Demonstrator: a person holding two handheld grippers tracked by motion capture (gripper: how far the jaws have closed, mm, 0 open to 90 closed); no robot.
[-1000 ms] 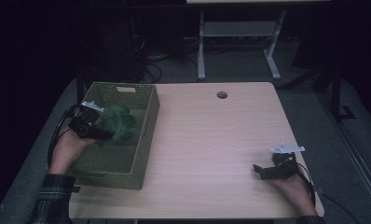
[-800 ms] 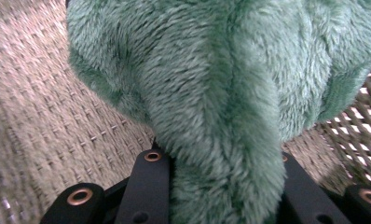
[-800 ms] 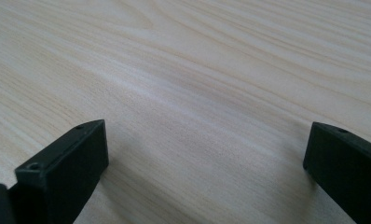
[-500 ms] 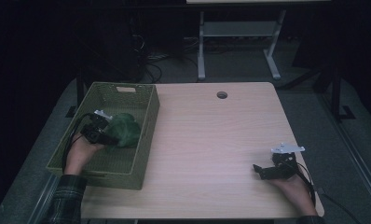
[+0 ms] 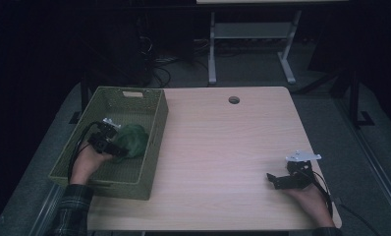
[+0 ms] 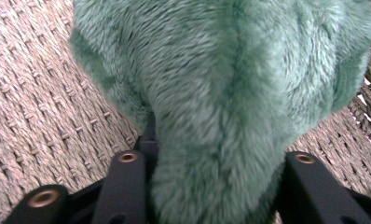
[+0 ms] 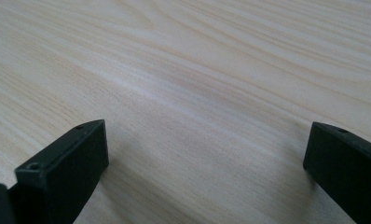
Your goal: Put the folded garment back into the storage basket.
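A green plush toy (image 5: 132, 138) lies on the floor of the olive woven basket (image 5: 155, 129) at the table's left. My left gripper (image 5: 116, 148) reaches into the basket from the near side. Its jaws have just been opening. In the left gripper view the toy (image 6: 230, 84) still bulges between the spread jaws of my left gripper (image 6: 216, 158), its fur brushing both, and it rests on the weave (image 6: 44, 116). My right gripper (image 5: 275, 180) rests near the table's front right corner. It stands open (image 7: 207, 154) over bare wood, with nothing between its fingers.
The light wooden table (image 5: 223, 142) has a round cable hole (image 5: 234, 100) near its far edge. A white metal frame (image 5: 252, 39) stands on the dark floor behind the table. The basket's walls close in on my left hand.
My left hand has sunk with the green toy from the basket's left rim down onto its floor, and its jaws stand wider. The right hand has kept still.
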